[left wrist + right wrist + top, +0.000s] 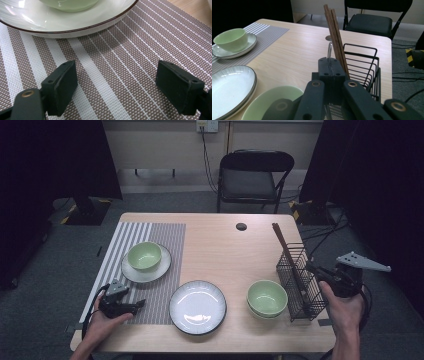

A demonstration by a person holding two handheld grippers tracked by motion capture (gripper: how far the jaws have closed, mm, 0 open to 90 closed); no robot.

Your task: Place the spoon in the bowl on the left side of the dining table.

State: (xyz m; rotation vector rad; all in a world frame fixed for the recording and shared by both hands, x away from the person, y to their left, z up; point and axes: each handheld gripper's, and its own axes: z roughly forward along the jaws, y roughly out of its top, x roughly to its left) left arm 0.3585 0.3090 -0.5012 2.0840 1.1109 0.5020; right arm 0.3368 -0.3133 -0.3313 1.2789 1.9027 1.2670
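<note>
Pale wood tabletop (220, 245) carries a wire utensil basket (300, 280) at its right edge, with wooden chopsticks (286, 251) standing in it, their long axis leaning up and away toward the far side. The right gripper (331, 72) sits just at the basket's near rim — jaws pressed together, a thin metal handle (329, 51) rising at their tips, though whether it is pinched cannot be told. Chopsticks lie just right of those jaws. A green bowl (267, 297) stands beside the basket, then an empty plate (198, 307). The left gripper (117, 82) rests wide open and empty on the striped placemat (160, 240), near a bowl on a plate (146, 262) — well apart from the basket.
</note>
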